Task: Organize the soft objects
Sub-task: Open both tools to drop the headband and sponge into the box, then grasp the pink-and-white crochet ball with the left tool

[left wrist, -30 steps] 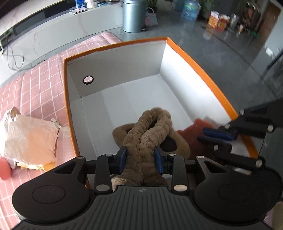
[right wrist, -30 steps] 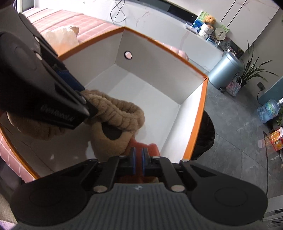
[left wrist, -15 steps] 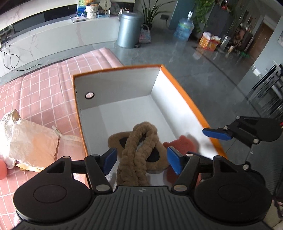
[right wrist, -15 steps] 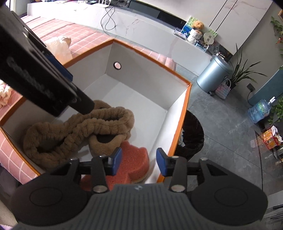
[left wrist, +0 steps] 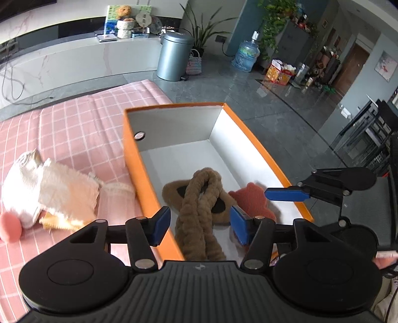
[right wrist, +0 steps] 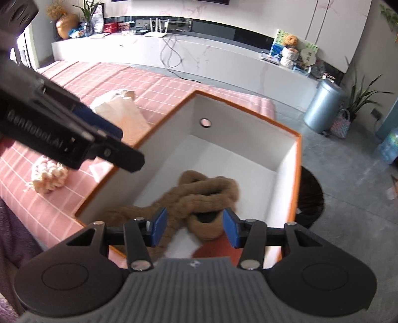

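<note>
Brown plush rope (left wrist: 199, 213) in orange box (left wrist: 251, 135) — both tongs apparently empty.

Colours we see around the box

We see an orange box (left wrist: 256, 139) with white inside, a brown plush band (left wrist: 199, 198), a coral-red sponge (left wrist: 251, 198), a pink cloth (left wrist: 74, 129) checked in white, a cream bundle (left wrist: 37, 188), blue gripper pads (left wrist: 161, 223).

Grey pedal bin (left wrist: 173, 56) beside a woven basket (left wrist: 194, 65) on dark tiled floor, large water bottle (left wrist: 246, 56) near leafy plants, teddy bear (left wrist: 123, 11) and ornaments on a long white marble-look cabinet (right wrist: 189, 59), black cables trailing
</note>
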Demonstrator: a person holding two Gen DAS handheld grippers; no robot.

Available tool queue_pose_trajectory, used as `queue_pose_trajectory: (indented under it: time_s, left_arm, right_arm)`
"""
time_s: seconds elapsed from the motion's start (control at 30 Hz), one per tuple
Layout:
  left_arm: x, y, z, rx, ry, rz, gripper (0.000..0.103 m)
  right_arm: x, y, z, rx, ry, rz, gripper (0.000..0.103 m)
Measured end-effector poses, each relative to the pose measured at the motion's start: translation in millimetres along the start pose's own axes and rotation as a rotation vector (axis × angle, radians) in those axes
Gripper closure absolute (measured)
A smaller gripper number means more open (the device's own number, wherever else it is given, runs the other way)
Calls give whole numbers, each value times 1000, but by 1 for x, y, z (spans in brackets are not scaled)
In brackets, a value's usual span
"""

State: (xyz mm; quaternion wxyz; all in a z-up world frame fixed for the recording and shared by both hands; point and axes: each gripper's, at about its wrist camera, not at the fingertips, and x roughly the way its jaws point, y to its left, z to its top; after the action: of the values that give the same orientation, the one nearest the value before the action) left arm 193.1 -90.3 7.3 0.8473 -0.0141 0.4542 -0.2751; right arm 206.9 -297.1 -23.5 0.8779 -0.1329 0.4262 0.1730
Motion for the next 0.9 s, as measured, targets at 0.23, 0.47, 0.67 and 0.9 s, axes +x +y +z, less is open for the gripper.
queue_pose_trajectory:
  time_s: [0.23,0.47,0.67,0.9]
  left_arm:
    - [-43,29,-35,-39,-160,30,45]
    - [-82,64,-70,-115,-307,144,45]
    - [-91,92,-109,-157,-324,236,44]
    - [-77,126,-154,-312,-242,312,26]
  right_arm:
    - [2,25,5,62,-87,54,54]
    - [-10,71,7,122,-281,63,54]
    - [0,124,5,169,-334,123,54]
    - [49,169,0,176,-254,75,54]
